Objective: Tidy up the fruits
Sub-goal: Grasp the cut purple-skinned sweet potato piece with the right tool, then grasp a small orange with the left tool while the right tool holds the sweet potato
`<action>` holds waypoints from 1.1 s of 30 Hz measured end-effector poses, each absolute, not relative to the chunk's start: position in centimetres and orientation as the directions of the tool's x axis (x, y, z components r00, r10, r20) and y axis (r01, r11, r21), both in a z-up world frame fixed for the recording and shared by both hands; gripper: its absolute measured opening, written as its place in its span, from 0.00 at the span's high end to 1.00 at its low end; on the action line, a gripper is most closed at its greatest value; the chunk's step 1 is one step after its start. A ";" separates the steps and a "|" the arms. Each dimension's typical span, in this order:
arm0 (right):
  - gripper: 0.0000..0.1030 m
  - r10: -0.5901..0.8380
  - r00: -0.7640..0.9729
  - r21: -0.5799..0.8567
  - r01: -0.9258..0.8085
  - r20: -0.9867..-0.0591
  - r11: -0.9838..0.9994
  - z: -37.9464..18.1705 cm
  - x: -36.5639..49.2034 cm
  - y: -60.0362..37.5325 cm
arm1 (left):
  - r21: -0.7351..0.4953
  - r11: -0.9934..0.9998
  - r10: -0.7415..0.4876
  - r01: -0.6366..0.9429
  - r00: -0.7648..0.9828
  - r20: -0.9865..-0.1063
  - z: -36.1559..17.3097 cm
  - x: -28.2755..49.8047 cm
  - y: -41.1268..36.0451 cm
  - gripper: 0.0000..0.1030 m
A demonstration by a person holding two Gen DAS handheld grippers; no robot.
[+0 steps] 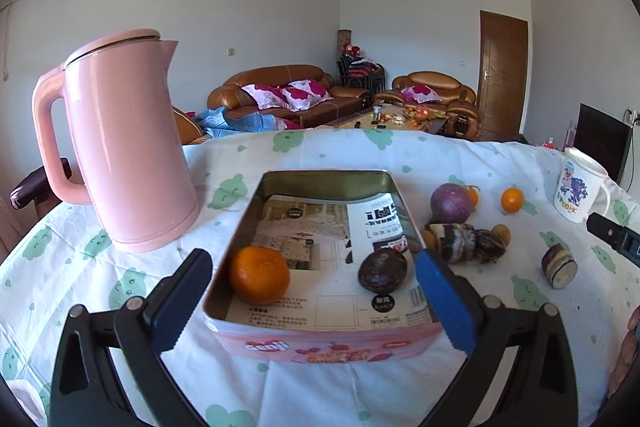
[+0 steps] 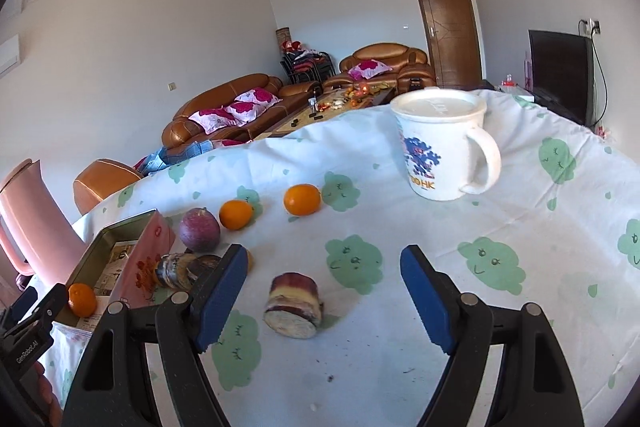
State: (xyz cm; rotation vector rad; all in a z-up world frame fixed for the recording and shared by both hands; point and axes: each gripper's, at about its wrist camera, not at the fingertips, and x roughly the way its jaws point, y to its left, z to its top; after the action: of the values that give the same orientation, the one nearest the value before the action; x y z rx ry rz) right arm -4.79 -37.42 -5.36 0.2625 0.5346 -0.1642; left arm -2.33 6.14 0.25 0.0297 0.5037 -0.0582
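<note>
The left gripper [image 1: 314, 301] is spread wide, its blue-padded fingers straddling the near end of the pink rectangular metal tin [image 1: 332, 347]. Inside the tin lie a round orange tangerine [image 1: 259, 275] and a dark wrinkled passion fruit [image 1: 382, 270]. The right gripper [image 2: 322, 297] is also released, a short cut sugarcane piece [image 2: 293, 307] between its fingers. Farther off sit a purple round fruit [image 2: 199, 229], two small oranges [image 2: 302, 199] and a white printed mug [image 2: 440, 147].
</note>
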 end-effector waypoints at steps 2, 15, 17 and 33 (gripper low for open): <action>0.24 -0.062 0.832 0.212 0.211 -0.551 0.954 -5.7 -4.7 -38.1 | 0.014 0.995 -0.077 0.097 0.864 -0.497 0.2 -2.7 4.9 0.00; 0.46 0.051 0.651 0.140 0.086 -0.757 0.986 -9.2 0.8 -35.5 | 0.047 0.985 -0.118 0.168 0.838 -0.532 0.5 -2.9 0.4 0.05; 0.50 0.049 0.649 0.130 0.078 -0.759 0.988 -9.2 0.9 -35.3 | 0.053 0.984 -0.116 0.171 0.835 -0.538 0.6 -2.5 0.1 0.10; 0.60 0.058 0.798 0.283 0.144 -0.600 0.948 -6.0 -1.1 -41.9 | 0.071 0.953 -0.200 0.295 0.787 -0.584 0.3 1.1 -7.1 0.21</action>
State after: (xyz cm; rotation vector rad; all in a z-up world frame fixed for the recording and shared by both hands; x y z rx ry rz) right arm -1.13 -41.87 -6.01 0.3251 0.6478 -0.0473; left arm 1.05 -7.10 0.33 0.1622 0.6096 -0.2680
